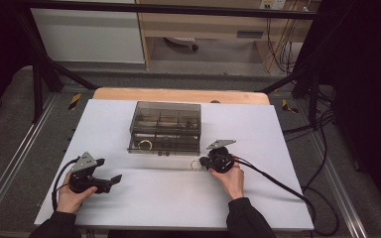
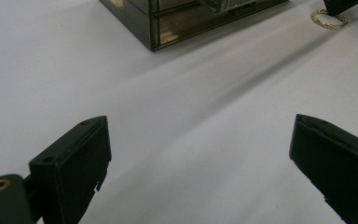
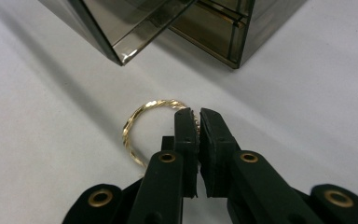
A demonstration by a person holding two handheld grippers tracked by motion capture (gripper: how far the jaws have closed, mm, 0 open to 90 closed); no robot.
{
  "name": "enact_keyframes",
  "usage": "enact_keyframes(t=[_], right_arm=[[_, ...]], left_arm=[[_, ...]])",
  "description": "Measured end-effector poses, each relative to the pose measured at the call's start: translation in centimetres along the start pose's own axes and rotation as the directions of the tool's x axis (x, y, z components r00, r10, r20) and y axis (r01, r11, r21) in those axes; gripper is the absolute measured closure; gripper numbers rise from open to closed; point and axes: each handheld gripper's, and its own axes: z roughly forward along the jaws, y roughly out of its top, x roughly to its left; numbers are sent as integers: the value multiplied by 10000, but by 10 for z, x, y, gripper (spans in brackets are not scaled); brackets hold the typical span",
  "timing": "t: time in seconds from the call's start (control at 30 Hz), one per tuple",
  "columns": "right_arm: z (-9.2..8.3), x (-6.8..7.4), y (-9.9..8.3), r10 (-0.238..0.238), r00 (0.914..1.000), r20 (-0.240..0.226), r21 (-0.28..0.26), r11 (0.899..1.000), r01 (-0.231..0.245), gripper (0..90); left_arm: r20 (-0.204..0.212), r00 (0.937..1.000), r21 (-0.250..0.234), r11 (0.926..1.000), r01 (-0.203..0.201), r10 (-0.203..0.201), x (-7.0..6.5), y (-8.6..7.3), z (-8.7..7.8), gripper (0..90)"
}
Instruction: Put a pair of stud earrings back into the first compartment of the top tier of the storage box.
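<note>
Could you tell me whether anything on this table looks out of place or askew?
Nothing looks damaged or spilled. One twisted gold bangle lies on the white table outside the smoky transparent drawer box, pinched by the right gripper.

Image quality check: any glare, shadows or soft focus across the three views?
High view: dim surroundings, soft low-detail image, white table evenly lit. Left gripper view: long soft shadow bands across the table, near black fingers blurred. Right gripper view: twisted gold wire ring sharp, reflections on the smoky transparent plastic drawer box.
</note>
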Motion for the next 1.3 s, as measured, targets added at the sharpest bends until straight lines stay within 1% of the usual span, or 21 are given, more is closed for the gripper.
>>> enact_keyframes(t=[0.2,0.23,0.47,0.5,0.6,0.63,0.7,0.73,0.77,0.8,0.83,0.9,1.0,1.07,1.1,1.2,1.23,1.3], right_arm=[[-2,0,1,109,9999,-28,80,9999,-109,874],[-4,-1,1,37,10000,-8,91,10000,-37,874],[-12,-1,4,0,9999,-105,24,10000,0,875],[-16,0,5,18,9999,-161,26,10000,-18,875],[-20,0,5,-33,9998,-183,-17,10000,32,875],[-22,1,6,19,9998,-211,-15,10000,-19,875],[-28,1,6,-57,9997,-228,-62,10000,55,875],[-28,1,6,-57,9997,-228,-62,10000,55,875],[-33,1,7,-3,9997,-258,-74,10000,1,875],[-33,1,7,-3,9997,-258,-74,10000,1,875],[-35,1,7,-78,9997,-227,-134,9999,75,875],[-39,1,8,-27,9997,-253,-154,9999,23,875],[-46,2,8,-107,9995,-283,-198,9998,101,875],[-53,2,8,-170,9994,-292,-279,9995,162,875],[-53,2,8,-170,9994,-292,-279,9995,162,875],[-60,2,9,-228,9994,-249,-351,9991,219,875],[-66,3,9,-214,9994,-256,-382,9991,204,875],[-68,3,10,-209,9995,-255,-412,9990,198,875]], left_arm=[[-7,10000,-2,10000,-11,11,0,0,0,50],[-9,10000,-11,10000,-2,2,0,0,0,50],[-18,10000,9,10000,-12,12,0,0,0,50],[-24,10000,6,10000,-6,6,0,0,0,50],[-21,10000,4,10000,-3,3,0,0,0,50],[-24,10000,1,10000,-2,2,0,0,0,50],[-24,10000,20,10000,-14,14,0,0,0,50],[-24,10000,20,10000,-14,14,0,0,0,50],[-25,10000,17,10000,-10,10,0,0,0,50],[-28,10000,13,10000,-11,11,0,0,0,50],[-27,10000,6,10000,-5,5,0,0,0,50],[-33,10000,13,10000,-7,7,0,0,0,50],[-29,10000,10,10000,-10,10,0,0,0,50],[-37,10000,15,10000,-10,10,0,0,0,50],[-35,10000,15,10000,-3,3,0,0,0,50],[-34,10000,14,10000,-8,9,0,0,0,50],[-33,10000,24,10000,-19,19,0,0,0,50],[-41,10000,31,10000,-23,23,0,0,0,50]])
